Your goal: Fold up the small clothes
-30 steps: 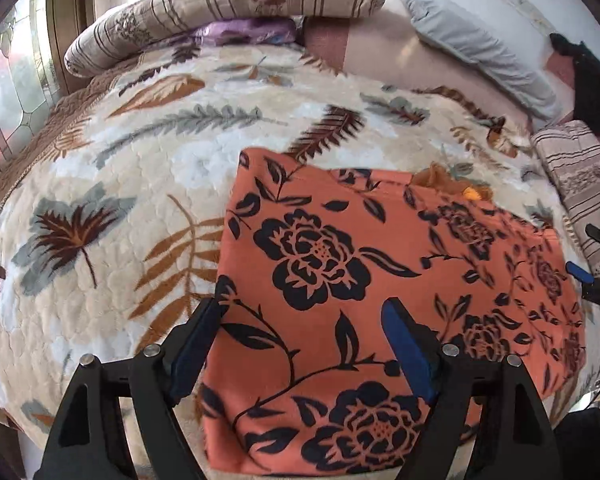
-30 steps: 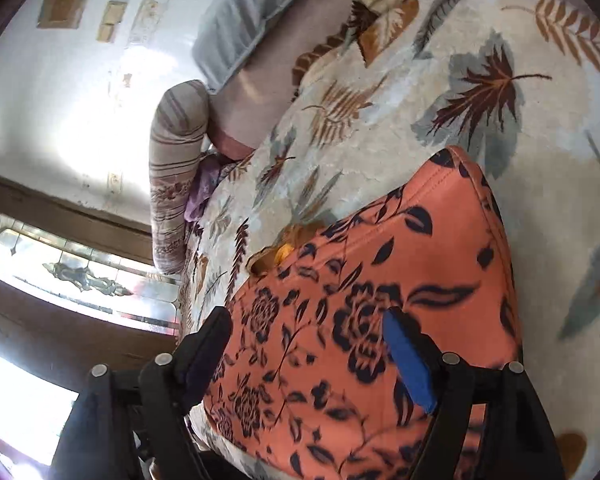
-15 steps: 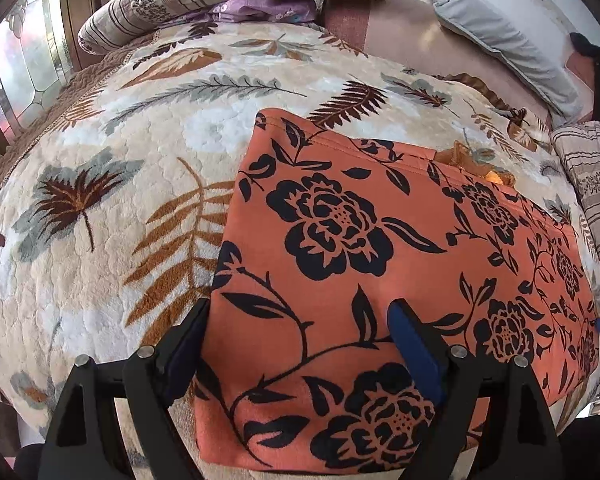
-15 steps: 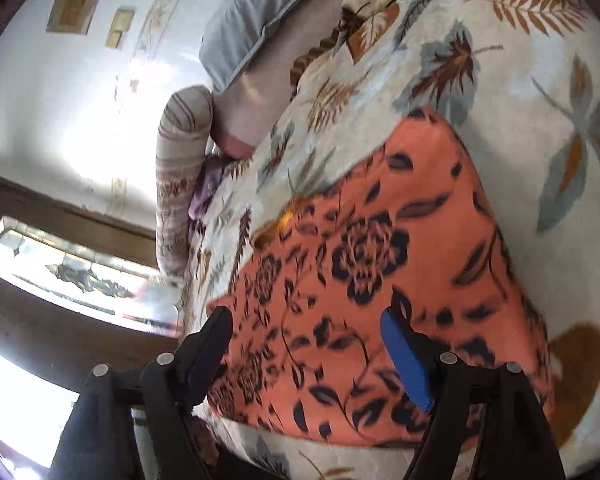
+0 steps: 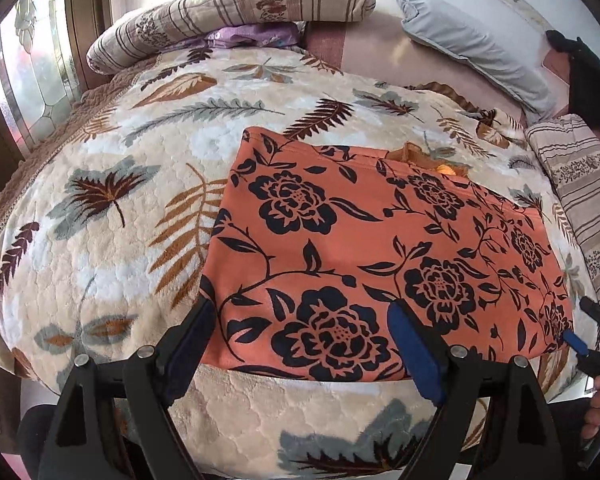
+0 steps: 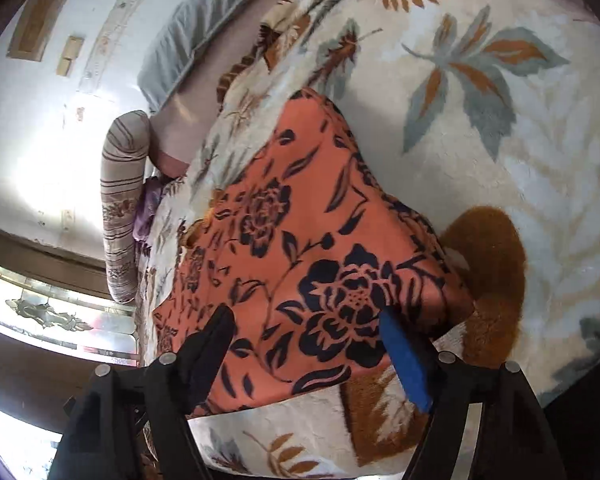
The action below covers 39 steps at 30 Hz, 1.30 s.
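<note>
Leaf-print blanket [image 5: 100,264] | orange floral garment [image 5: 360,248] flat | left tool [image 5: 300,344] spread, empty | right tool [image 6: 308,340] spread, empty

A leaf-print blanket [image 5: 100,208] covers the bed. At twelve o'clock lies a striped bolster [image 5: 236,12] over purple cloth [image 5: 248,36]; a grey pillow [image 5: 472,44] at one o'clock; a window [image 5: 32,68] at ten.

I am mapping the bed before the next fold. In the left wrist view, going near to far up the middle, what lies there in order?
Open left gripper → orange garment with black flowers → leaf-patterned cream plush blanket → striped beige bolster at the head.
</note>
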{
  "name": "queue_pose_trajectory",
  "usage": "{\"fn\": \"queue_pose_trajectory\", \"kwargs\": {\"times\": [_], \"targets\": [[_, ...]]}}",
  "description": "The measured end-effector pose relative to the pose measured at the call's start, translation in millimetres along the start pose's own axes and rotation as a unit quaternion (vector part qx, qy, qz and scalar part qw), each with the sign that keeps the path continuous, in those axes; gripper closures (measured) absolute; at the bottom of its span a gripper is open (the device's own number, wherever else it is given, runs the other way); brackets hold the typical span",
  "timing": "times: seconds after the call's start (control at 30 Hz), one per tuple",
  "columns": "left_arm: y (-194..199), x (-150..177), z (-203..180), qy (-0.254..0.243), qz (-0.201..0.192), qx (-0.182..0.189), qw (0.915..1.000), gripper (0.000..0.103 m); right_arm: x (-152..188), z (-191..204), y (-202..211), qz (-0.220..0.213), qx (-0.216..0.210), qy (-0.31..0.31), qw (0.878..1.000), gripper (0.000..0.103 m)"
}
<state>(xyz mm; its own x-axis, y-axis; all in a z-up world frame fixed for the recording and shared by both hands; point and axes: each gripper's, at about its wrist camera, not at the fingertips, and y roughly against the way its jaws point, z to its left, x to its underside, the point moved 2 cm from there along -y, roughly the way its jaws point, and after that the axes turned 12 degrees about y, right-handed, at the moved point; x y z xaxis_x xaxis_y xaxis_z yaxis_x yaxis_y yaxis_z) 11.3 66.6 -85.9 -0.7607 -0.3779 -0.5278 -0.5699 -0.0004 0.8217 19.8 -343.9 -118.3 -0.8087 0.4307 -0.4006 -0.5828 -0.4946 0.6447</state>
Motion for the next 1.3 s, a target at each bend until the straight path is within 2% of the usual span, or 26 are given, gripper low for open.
{"fn": "queue_pose_trajectory", "kwargs": {"times": [0.07, 0.13, 0.2, 0.23, 0.27, 0.3, 0.33, 0.37, 0.5, 0.57, 0.6, 0.63, 0.67, 0.73, 0.77, 0.8, 0.87, 0.93, 1.03, 1.1, 1.2, 1.3], "targets": [[5.9, 2.3, -6.8, -0.005, -0.004, -0.001, 1.0, 0.015, 0.1, 28.1, 10.6, -0.013, -0.012, 0.047, 0.999, 0.023], [9.5, 4.7, -13.0, -0.011, 0.001, 0.005, 0.9999, 0.015, 1.7, 51.7, 10.3, -0.008, -0.04, 0.093, 0.995, 0.022], [14.4, 6.2, -17.7, -0.013, -0.003, 0.009, 0.9999, 0.015, 3.2, 52.7, -1.9, 0.001, -0.047, 0.108, 0.993, 0.021], [16.8, 6.9, -19.5, -0.014, -0.005, 0.01, 0.9998, 0.015, 4.8, 42.2, -14.4, 0.016, -0.032, 0.101, 0.994, 0.021], [18.4, 7.7, -20.9, -0.015, -0.006, 0.01, 0.9998, 0.015, 4.6, 26.9, -31.3, 0.037, 0.008, 0.079, 0.996, 0.022], [19.3, 8.4, -22.0, -0.017, -0.004, 0.009, 0.9998, 0.015, 7.4, 6.2, -39.2, 0.046, 0.032, 0.036, 0.998, 0.026], [20.3, 9.2, -22.5, -0.02, -0.004, 0.008, 0.9998, 0.015, 7.6, -0.8, -30.1, 0.014, 0.005, 0.004, 1.0, 0.026], [21.3, 9.8, -22.3, -0.022, -0.006, 0.006, 0.9997, 0.015, 7.0, 0.8, -20.0, 0.003, -0.004, -0.007, 1.0, 0.024], [15.1, 11.4, -23.1, -0.017, 0.001, 0.004, 0.9998, 0.015, 4.5, 24.2, 0.4, -0.021, -0.024, 0.066, 0.997, 0.02], [13.5, 12.2, -23.5, -0.016, 0.002, 0.002, 0.9999, 0.015, 5.8, -4.4, -6.5, -0.001, 0.044, 0.037, 0.998, 0.023], [13.4, 12.5, -24.0, -0.019, 0.002, 0.002, 0.9998, 0.015, 8.8, -24.4, -7.4, -0.009, 0.028, -0.004, 1.0, 0.023], [13.5, 12.8, -24.5, -0.022, 0.002, 0.002, 0.9998, 0.015, 7.6, -25.8, -3.9, -0.033, 0.005, -0.031, 0.999, 0.023], [13.3, 12.7, -24.2, -0.023, -0.002, 0.0, 0.9997, 0.015, 6.6, -24.2, 4.4, -0.037, 0.007, -0.037, 0.999, 0.023], [9.7, 12.3, -24.1, -0.02, 0.0, -0.004, 0.9998, 0.015, 3.9, -11.8, 19.2, -0.057, 0.03, 0.005, 0.998, 0.022], [7.0, 12.5, -24.0, -0.016, 0.006, -0.002, 0.9998, 0.015, 3.6, -8.7, 21.8, -0.064, 0.023, 0.015, 0.998, 0.021], [4.5, 13.2, -24.0, -0.013, 0.01, 0.0, 0.9999, 0.015, 4.5, -11.6, 19.5, -0.058, 0.018, 0.014, 0.998, 0.021], [-0.5, 14.4, -25.0, -0.013, 0.018, 0.0, 0.9998, 0.015, 7.3, -30.9, 6.3, -0.024, 0.038, -0.024, 0.999, 0.023], [-4.4, 15.6, -25.0, -0.018, 0.02, -0.003, 0.9996, 0.015, 8.4, -33.1, 22.2, -0.044, 0.023, -0.047, 0.998, 0.021], [-12.6, 15.4, -23.4, -0.004, 0.025, -0.003, 0.9997, 0.015, 11.4, -14.5, 42.2, -0.064, 0.017, -0.022, 0.998, 0.021], [-18.1, 14.6, -25.0, 0.008, 0.029, 0.001, 0.9995, 0.015, 22.2, -17.3, 44.7, -0.054, 0.006, -0.037, 0.998, 0.021], [-25.7, 13.5, -36.1, -0.001, 0.03, 0.005, 0.9995, 0.015, 34.2, -35.3, 29.1, -0.014, 0.0, -0.102, 0.995, 0.021], [-32.0, 9.7, -47.9, -0.008, 0.024, 0.002, 0.9997, 0.015, 30.9, -41.4, 19.6, -0.016, -0.018, -0.13, 0.991, 0.02]]}}
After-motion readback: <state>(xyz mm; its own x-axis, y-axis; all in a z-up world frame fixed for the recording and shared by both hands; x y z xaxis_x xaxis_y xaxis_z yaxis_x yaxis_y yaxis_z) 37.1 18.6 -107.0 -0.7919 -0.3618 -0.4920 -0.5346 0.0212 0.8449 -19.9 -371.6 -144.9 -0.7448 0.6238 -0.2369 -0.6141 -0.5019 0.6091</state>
